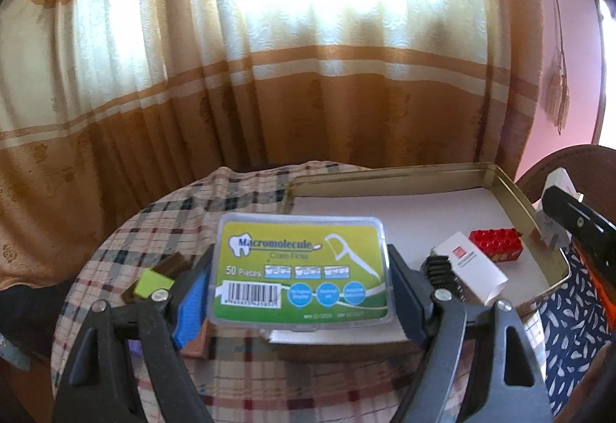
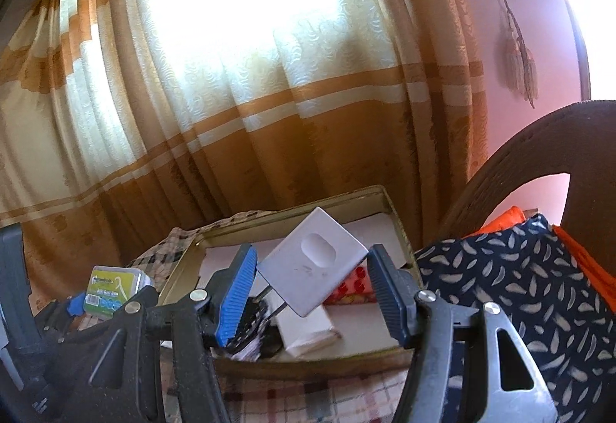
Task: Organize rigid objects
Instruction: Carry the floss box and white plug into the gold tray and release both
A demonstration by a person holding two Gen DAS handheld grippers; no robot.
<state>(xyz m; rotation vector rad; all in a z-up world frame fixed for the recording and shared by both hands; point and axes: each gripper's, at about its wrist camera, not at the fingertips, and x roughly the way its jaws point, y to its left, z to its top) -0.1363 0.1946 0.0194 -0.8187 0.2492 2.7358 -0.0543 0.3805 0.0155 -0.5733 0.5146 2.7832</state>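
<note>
The left gripper (image 1: 300, 288) is clamping the floss box (image 1: 302, 271) above the checked tablecloth (image 1: 115, 261). The right gripper (image 2: 310, 284) is pinching a white card (image 2: 312, 261) by its corners over the tin tray (image 2: 381, 196), where a red brick (image 1: 496, 242) and white carton (image 1: 471, 271) are already lying; small blocks (image 1: 158, 278) are waiting at near left.

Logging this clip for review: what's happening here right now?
A person holds a gripper in each hand above a table with a plaid cloth. The left gripper is clamped on a floss pick box; the right gripper holds a tilted white square case over the metal tray. A red brick, a white carton and a black item already lie in the tray.
</note>
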